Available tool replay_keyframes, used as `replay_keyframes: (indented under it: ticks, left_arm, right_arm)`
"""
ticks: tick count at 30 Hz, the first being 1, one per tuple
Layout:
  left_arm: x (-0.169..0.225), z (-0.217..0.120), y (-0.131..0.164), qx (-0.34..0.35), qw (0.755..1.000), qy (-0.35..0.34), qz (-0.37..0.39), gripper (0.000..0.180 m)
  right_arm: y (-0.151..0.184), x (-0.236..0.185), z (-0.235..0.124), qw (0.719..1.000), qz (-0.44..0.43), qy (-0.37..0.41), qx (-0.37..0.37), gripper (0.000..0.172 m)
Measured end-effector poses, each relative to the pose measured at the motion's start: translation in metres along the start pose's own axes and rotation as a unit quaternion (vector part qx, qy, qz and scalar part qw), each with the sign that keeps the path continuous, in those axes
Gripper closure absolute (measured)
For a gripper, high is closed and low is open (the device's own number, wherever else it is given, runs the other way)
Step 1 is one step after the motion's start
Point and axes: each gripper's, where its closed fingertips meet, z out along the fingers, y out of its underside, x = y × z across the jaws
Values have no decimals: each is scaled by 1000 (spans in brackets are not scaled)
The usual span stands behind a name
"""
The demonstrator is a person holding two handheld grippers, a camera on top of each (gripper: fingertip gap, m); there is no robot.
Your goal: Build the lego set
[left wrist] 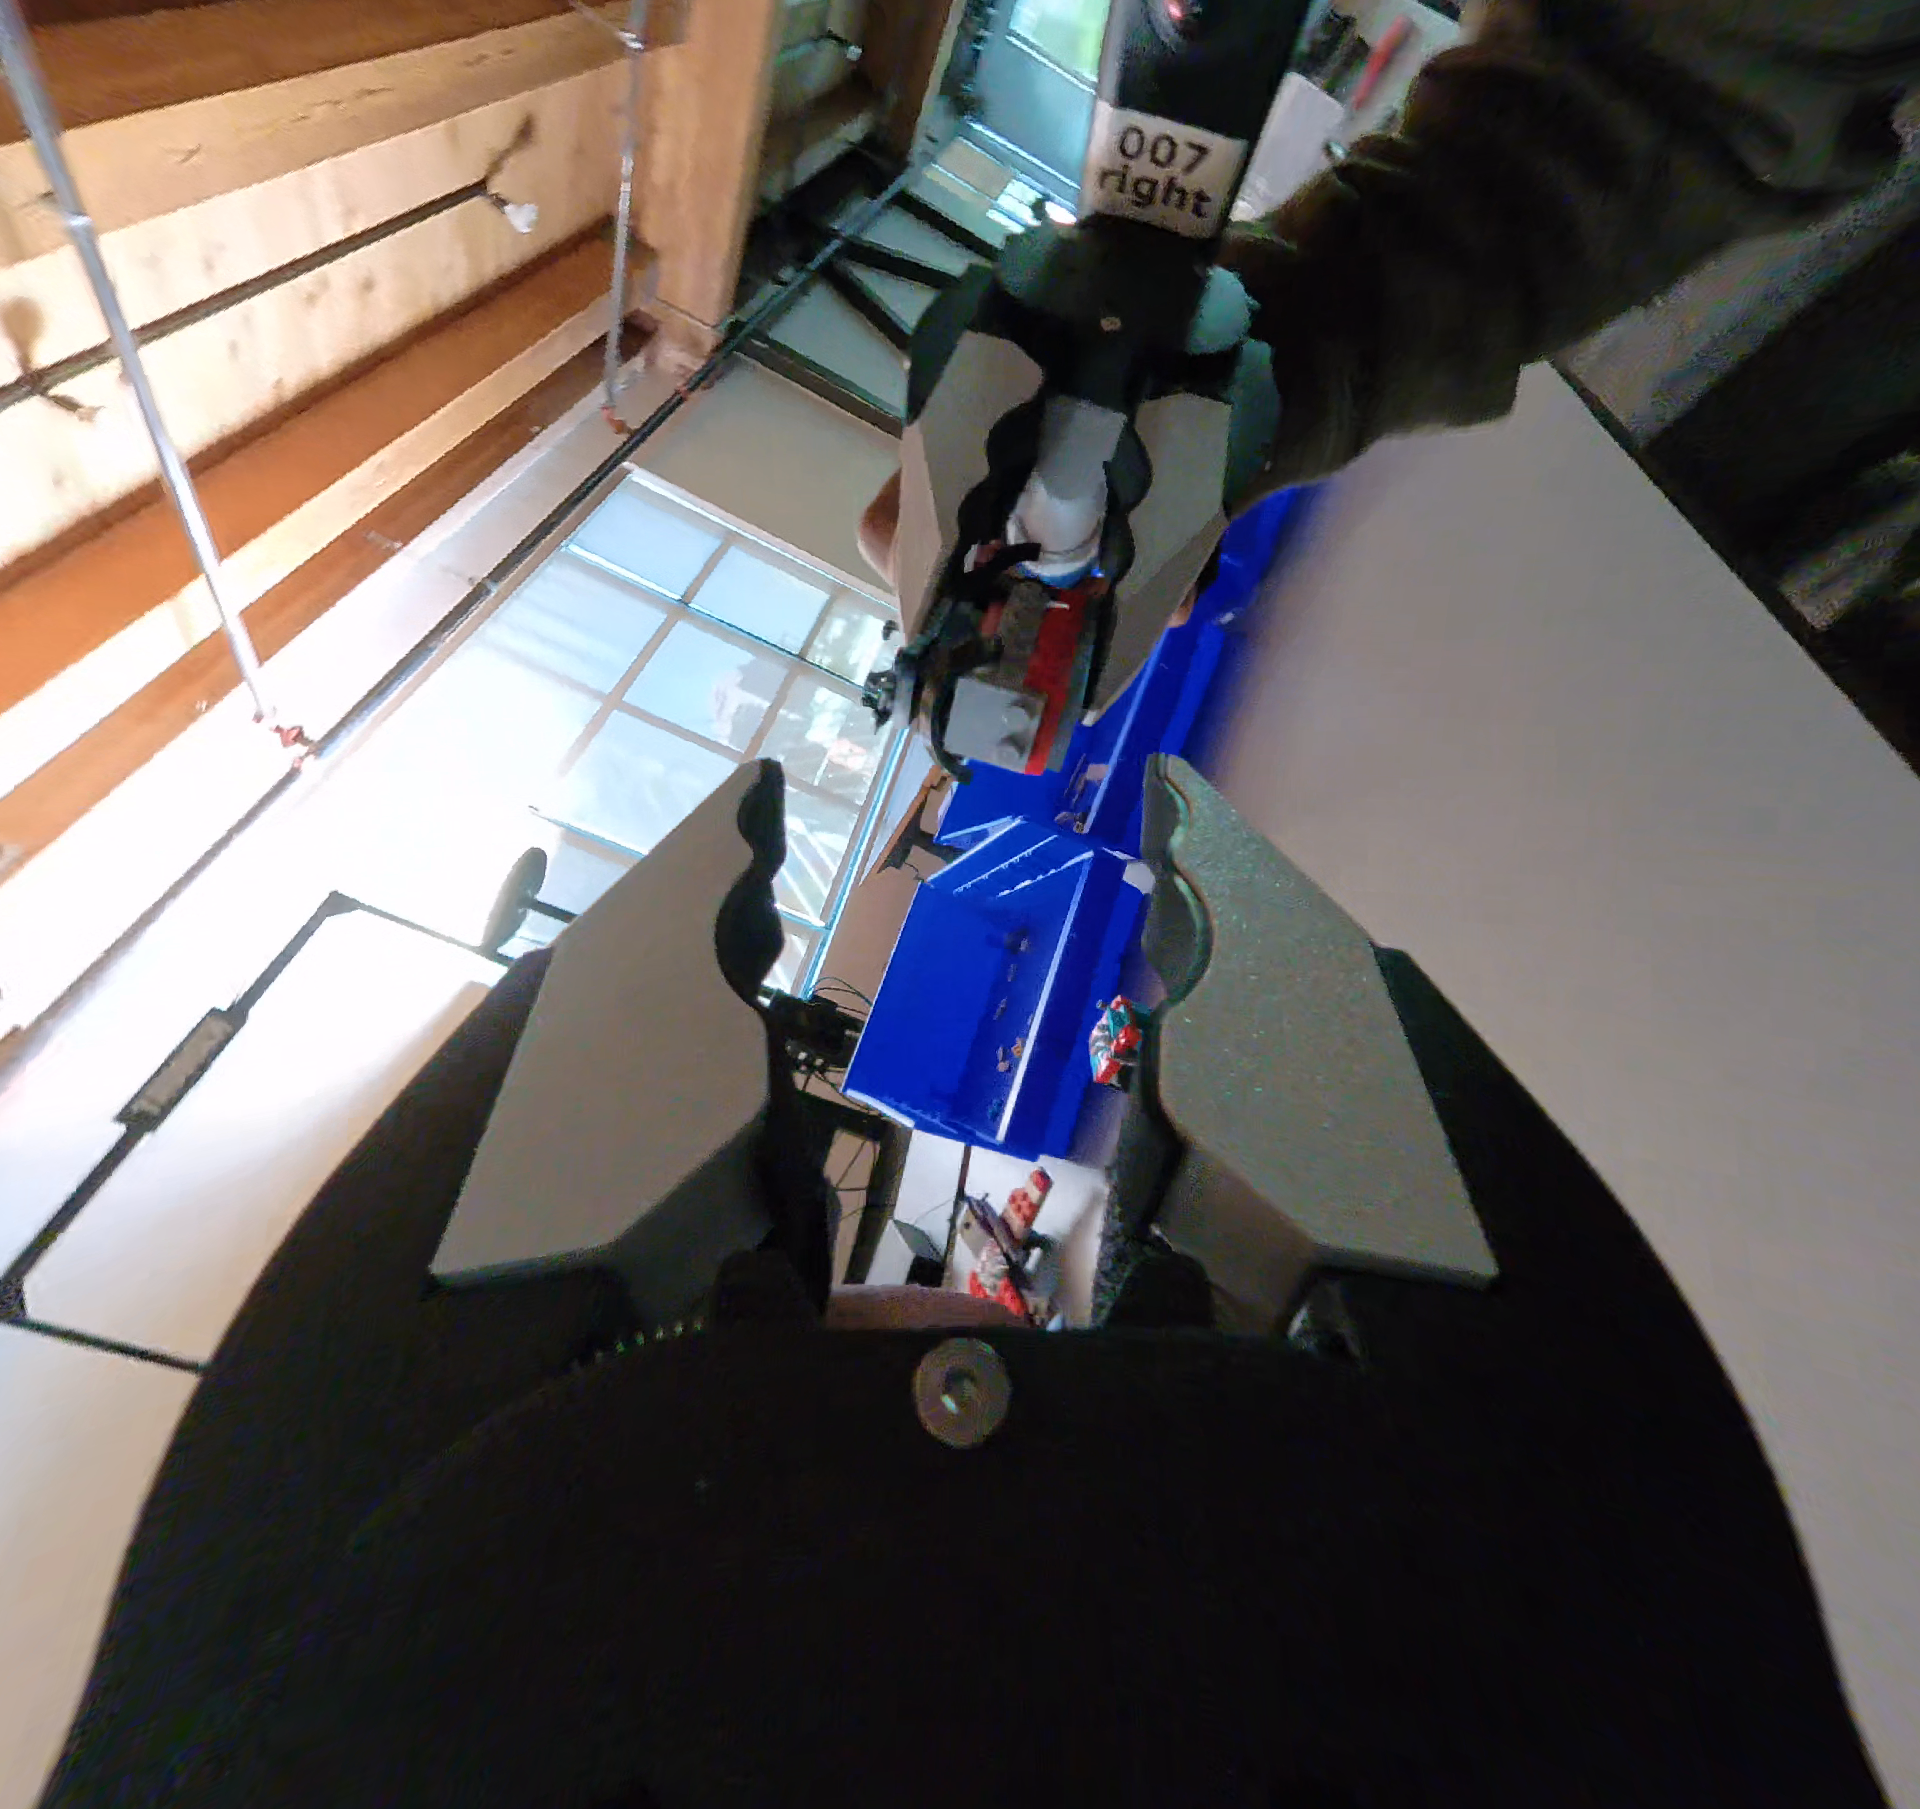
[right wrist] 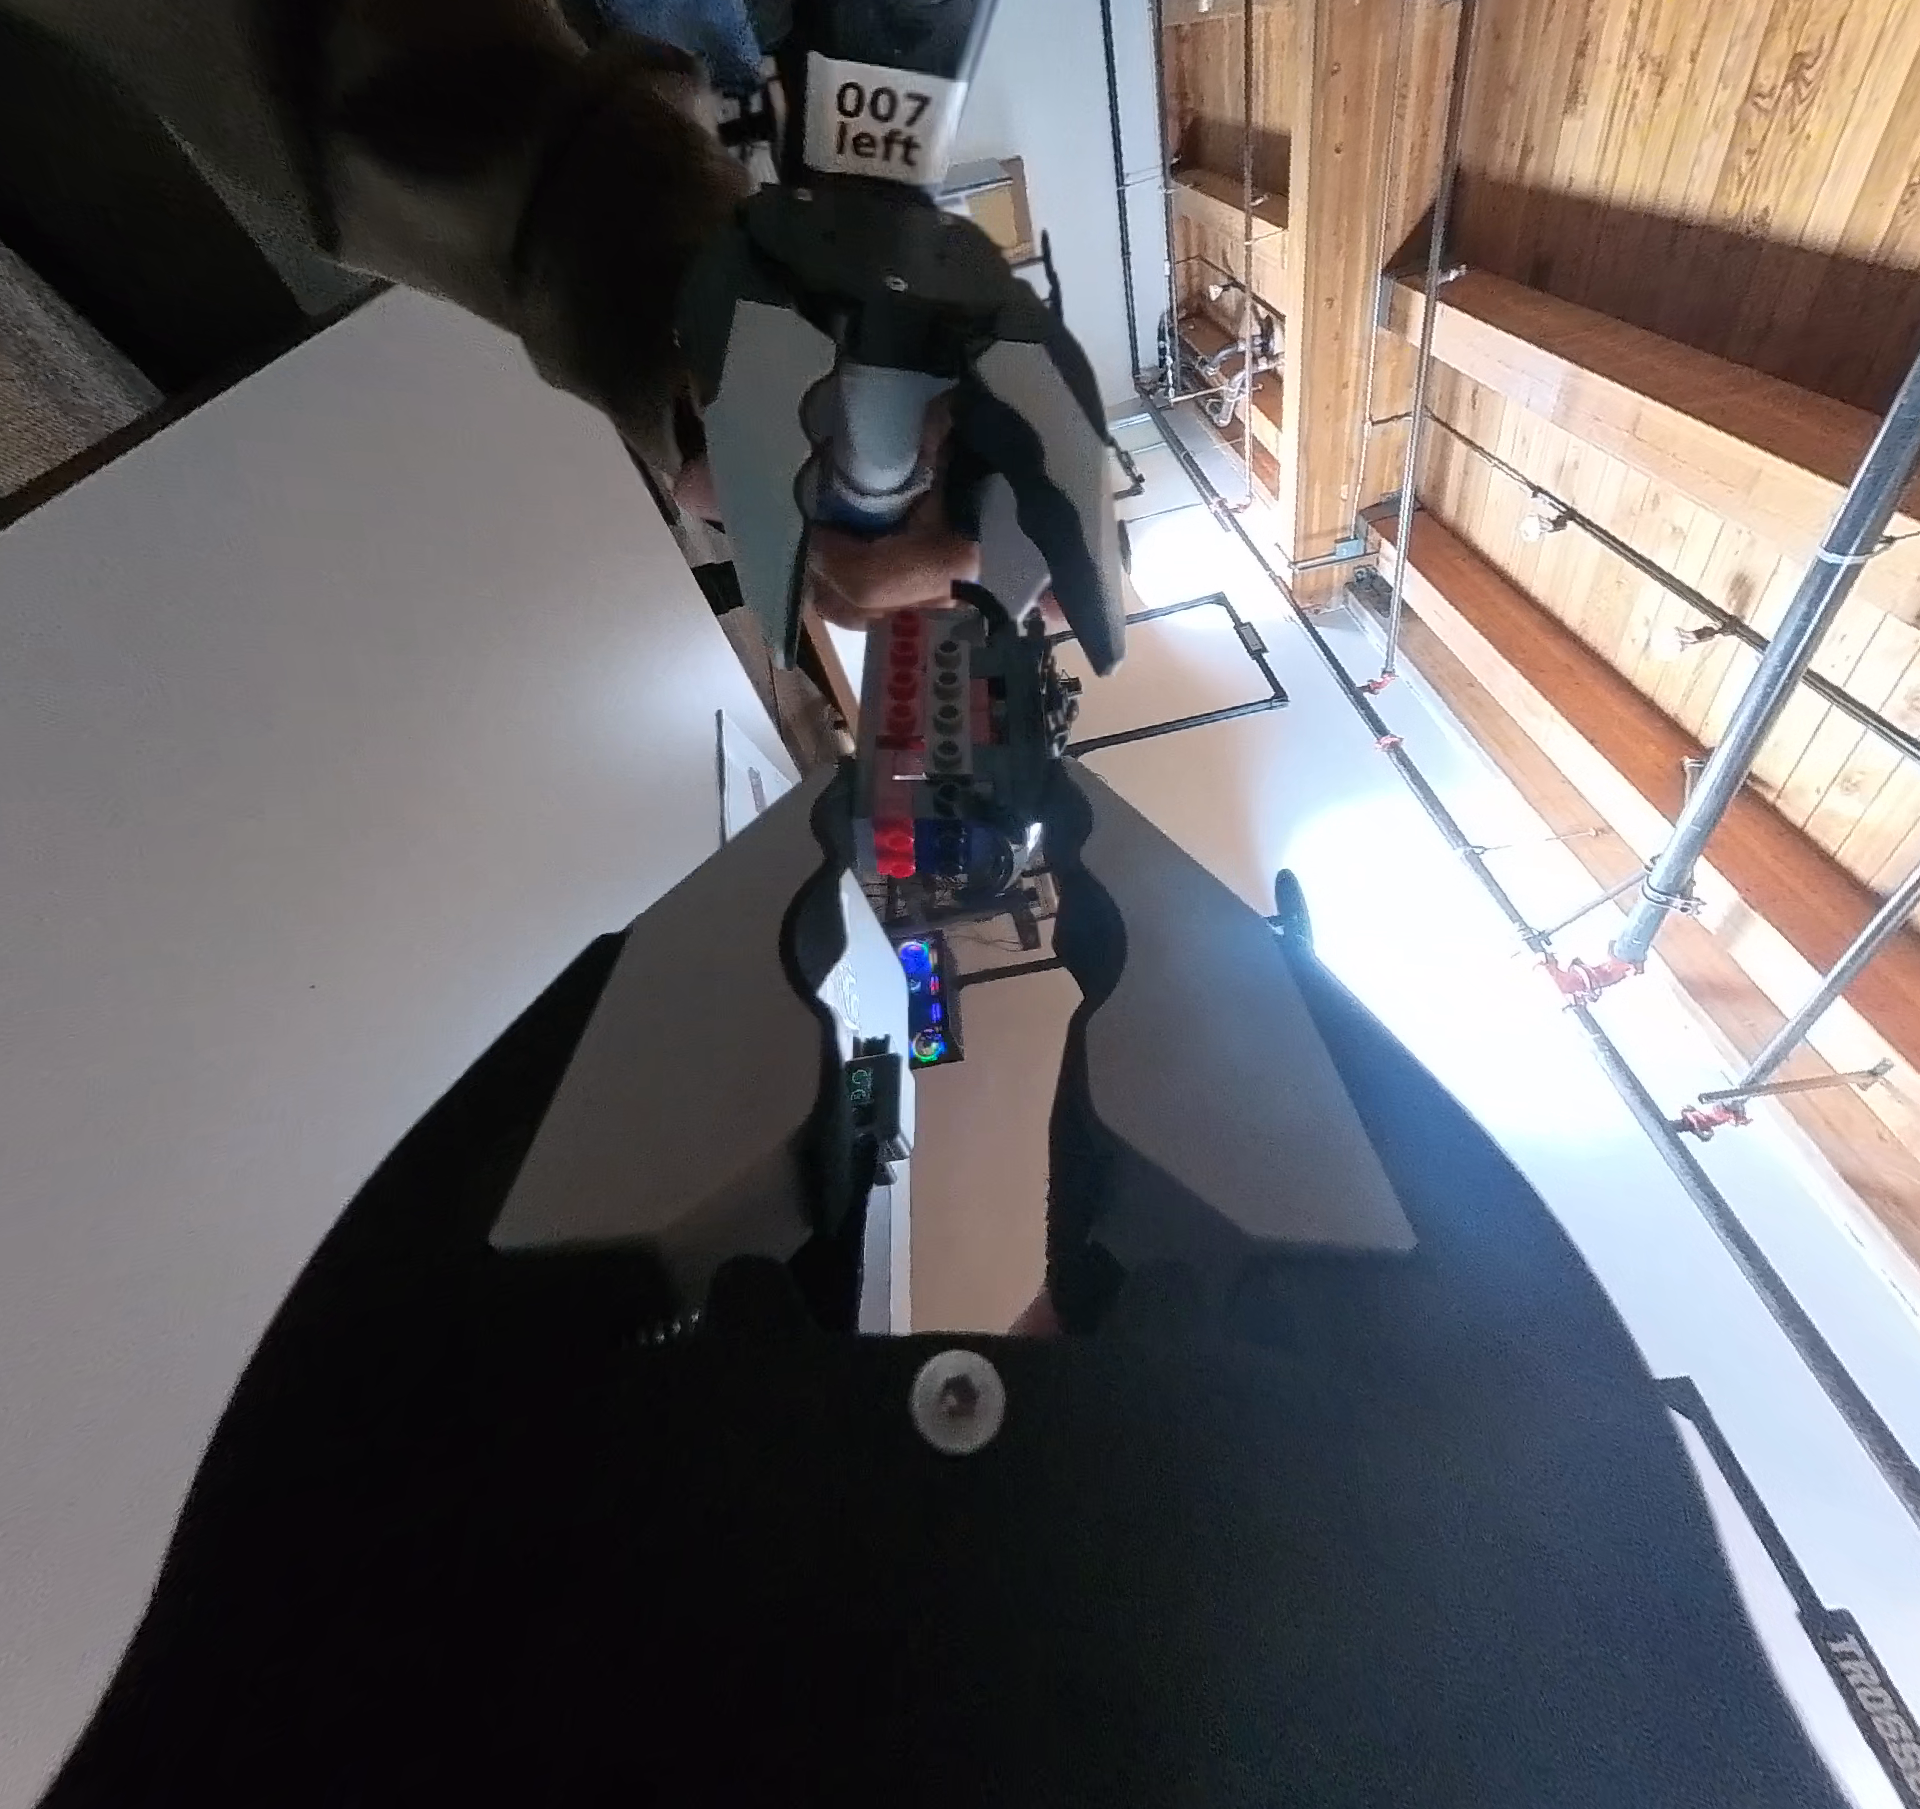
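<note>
My right gripper is shut on the near end of a toy brick model made of grey, red, black and blue bricks. The model sticks out forward from its pads. My left gripper faces it from the far side. Its jaws stand wide, one finger on each side of the model's far end, with a gap on both sides. In the left wrist view my left gripper is open and holds nothing. The right gripper hangs just beyond its tips with the model in its grasp.
A white table lies to one side. Blue bins stand on it, with a small toy piece and a pile of bricks near them. A person's dark sleeve holds the right gripper. Windows, wooden beams and metal pipes surround the scene. The tips of both grippers are at nearly the same place.
</note>
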Motion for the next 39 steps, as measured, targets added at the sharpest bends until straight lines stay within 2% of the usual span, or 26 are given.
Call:
replay_keyframes:
  ticks: [5,16,39]
  left_arm:
    - [0,12,-12,6,999,31,42,113]
    - [4,20,-31,8,996,68,63,129]
    - [-1,21,-35,10,996,37,84,137]
  right_arm:
    - [-3,3,-4,1000,-4,-3,3,134]
    - [-11,5,-10,1000,-11,-3,7,134]
    - [-17,14,-11,1000,-8,6,14,134]
